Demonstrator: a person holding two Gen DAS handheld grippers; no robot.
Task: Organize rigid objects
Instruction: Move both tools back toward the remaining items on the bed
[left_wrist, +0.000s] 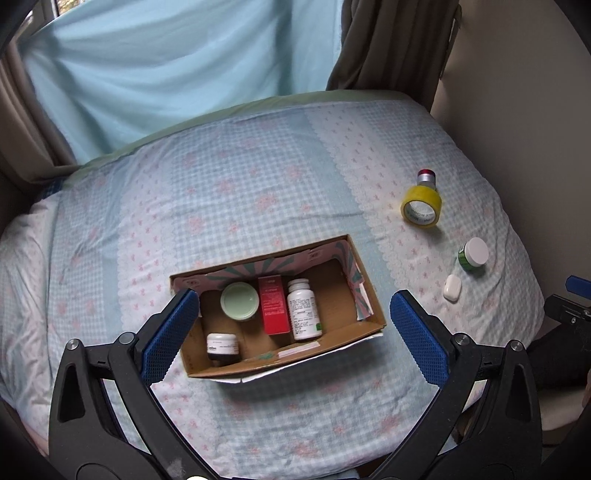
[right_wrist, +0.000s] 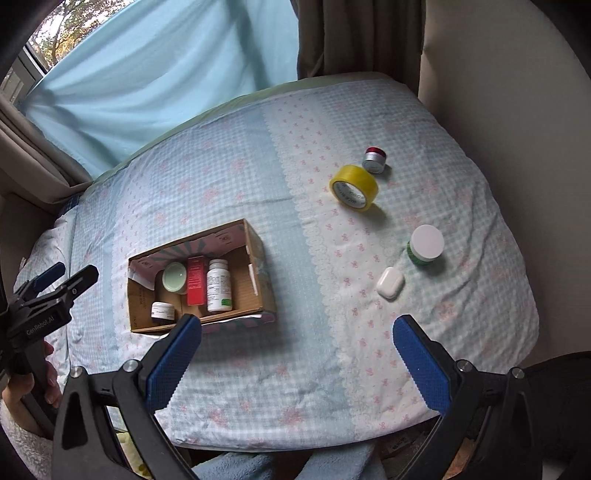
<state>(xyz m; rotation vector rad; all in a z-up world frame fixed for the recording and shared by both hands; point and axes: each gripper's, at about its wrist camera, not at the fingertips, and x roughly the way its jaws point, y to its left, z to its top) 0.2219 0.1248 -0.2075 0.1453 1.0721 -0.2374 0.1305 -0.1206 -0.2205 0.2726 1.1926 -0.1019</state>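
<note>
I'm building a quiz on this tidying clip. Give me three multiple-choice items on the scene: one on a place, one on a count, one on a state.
1. Where does the red carton lie?
A. On the bedsheet beside the tape
B. In the cardboard box, between the green-lidded jar and the white bottle
C. In a gripper

2. How many items lie loose on the bedsheet, outside the box?
A. Two
B. Six
C. Four

3. What state is the right gripper in?
A. Open, empty
B. Shut on the tape
C. Shut, empty

Answers:
1 B, it lies between them inside the box.
2 C: yellow tape roll, red-capped jar, white-lidded green jar, white earbud case.
3 A, its fingers are spread with nothing between.
</note>
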